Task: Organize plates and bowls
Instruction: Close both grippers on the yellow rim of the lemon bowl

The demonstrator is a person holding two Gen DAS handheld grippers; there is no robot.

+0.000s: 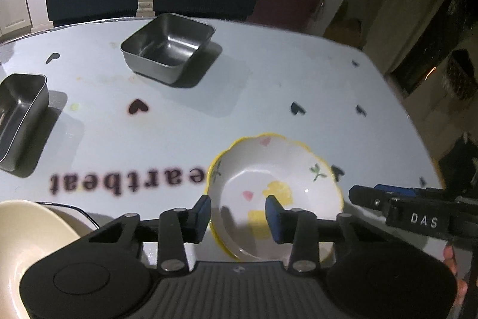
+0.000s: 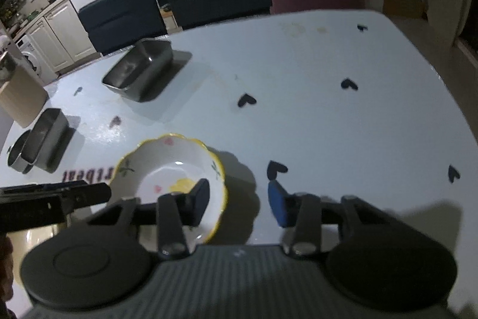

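Scalloped bowl point(image 1: 276, 193) (yellow-rimmed) — left gripper point(image 1: 237, 218) straddles its left rim, right gripper point(image 2: 239, 204) its right rim; both half-open, gripping nothing.

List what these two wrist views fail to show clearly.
- Flowered bowl: near rim hidden by the left tool body, left wrist view.
- Cream dish: cut off by the frame edge, same view.
- Round metal container: mostly behind a steel tray, right wrist view.
- Table lettering: blurred, partly covered.
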